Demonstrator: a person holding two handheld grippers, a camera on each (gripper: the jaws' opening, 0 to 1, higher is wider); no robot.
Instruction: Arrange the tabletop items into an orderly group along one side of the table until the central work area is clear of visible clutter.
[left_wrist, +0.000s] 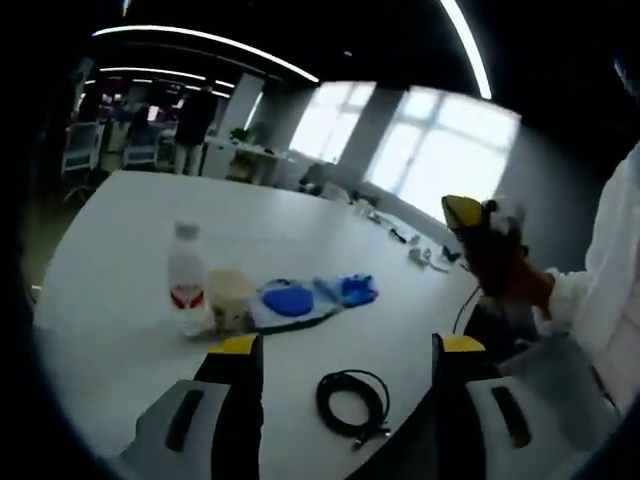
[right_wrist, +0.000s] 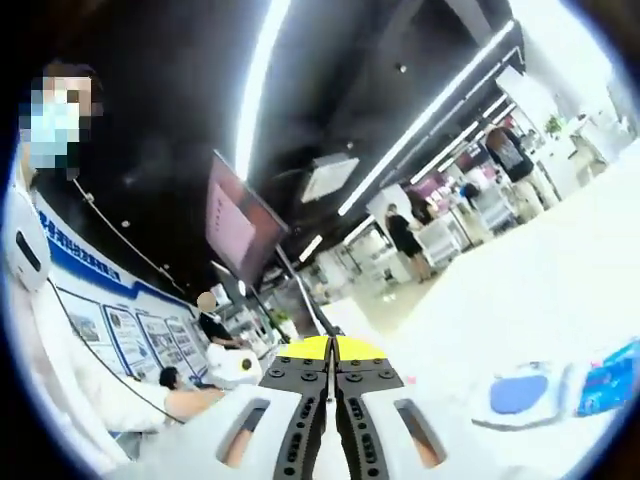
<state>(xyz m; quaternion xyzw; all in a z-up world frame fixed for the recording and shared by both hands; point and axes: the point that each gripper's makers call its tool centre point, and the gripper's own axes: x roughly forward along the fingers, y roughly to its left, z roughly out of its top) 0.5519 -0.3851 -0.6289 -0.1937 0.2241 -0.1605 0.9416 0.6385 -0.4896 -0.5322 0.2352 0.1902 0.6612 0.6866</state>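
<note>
Clutter sits mid-desk (left_wrist: 130, 220) in the left gripper view: a clear bottle (left_wrist: 186, 275) with a red label, upright, just beside a pale cup (left_wrist: 230, 297); next to that, a blue round disc (left_wrist: 288, 300) lying on a white sheet, then a crumpled blue wrapper (left_wrist: 352, 290) touching the sheet's far end. Nearer the close desk edge, apart from that cluster, lies a coiled black cable (left_wrist: 352, 400), framed between the jaws of the left gripper (left_wrist: 348, 352), which stands wide and empty, above the surface by the look of it. Off to the right, near the desk's side edge, the other gripper hangs in a gloved hand.

In the right gripper view, right gripper (right_wrist: 331, 352) with jaws pressed together, nothing between them, aimed up and off across the room; blue disc and wrapper visible low at right.

Nothing yet grouped along an edge, judging from this spread. Likely risks: snagging a single loop of the cable so that the coil unravels across the centre; nudging the bottle over while reaching past, its narrow upright shape tipping easily into the cup; dragging the sheet and sliding the disc off.
</note>
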